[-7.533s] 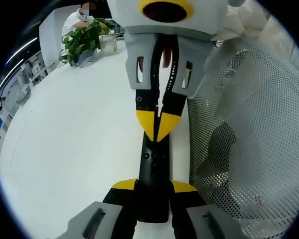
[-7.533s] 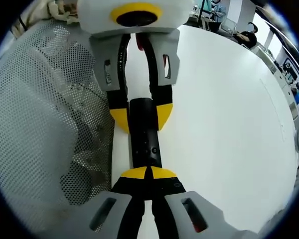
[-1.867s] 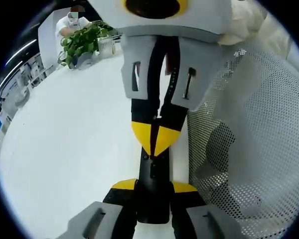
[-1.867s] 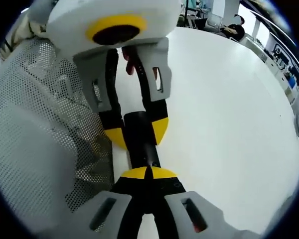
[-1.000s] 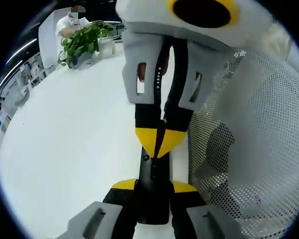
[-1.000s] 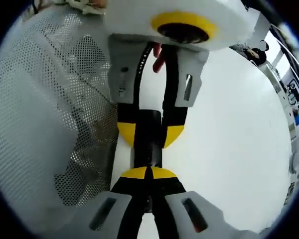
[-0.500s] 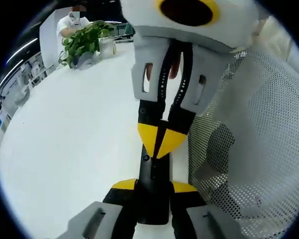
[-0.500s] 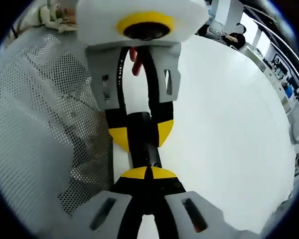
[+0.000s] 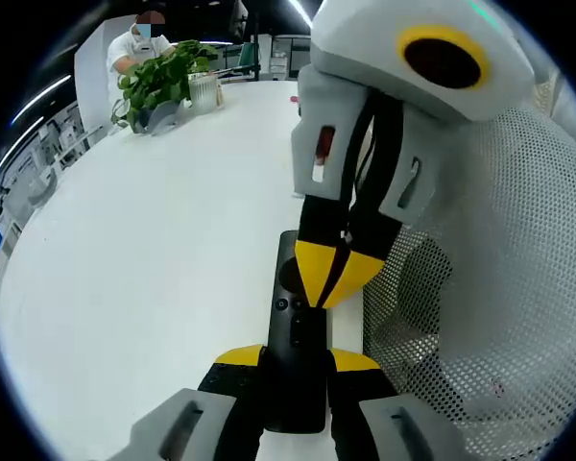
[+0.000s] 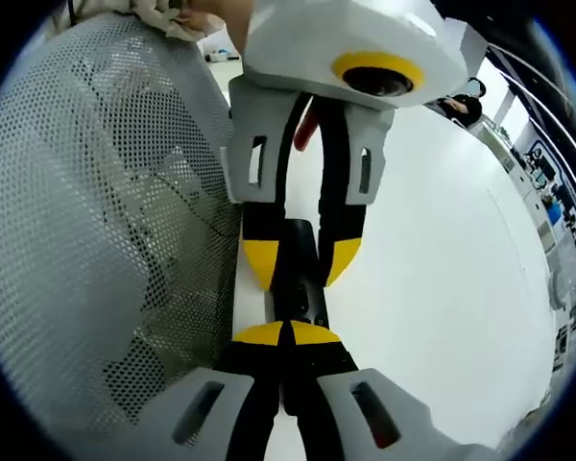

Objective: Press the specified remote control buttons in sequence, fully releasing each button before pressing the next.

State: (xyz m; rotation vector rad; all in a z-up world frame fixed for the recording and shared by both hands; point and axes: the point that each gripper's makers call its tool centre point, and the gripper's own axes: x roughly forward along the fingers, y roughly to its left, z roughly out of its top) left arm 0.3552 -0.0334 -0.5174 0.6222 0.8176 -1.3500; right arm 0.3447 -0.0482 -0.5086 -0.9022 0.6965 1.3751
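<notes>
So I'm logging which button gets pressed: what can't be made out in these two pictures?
- Remote buttons, left gripper view: too small to read; the right gripper covers part of them.
- Tip contact with a button: cannot tell in either view.
- Remote's near end, right gripper view: hidden behind that gripper's own shut tips.
- Mesh basket: cut off by the edge.

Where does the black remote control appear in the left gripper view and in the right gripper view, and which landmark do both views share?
Left gripper view: the remote control lies low centre, clamped by the left gripper, under the shut right gripper.
Right gripper view: remote control at centre, clamped at its far end.
Shared landmark: the white mesh basket beside it.
</notes>
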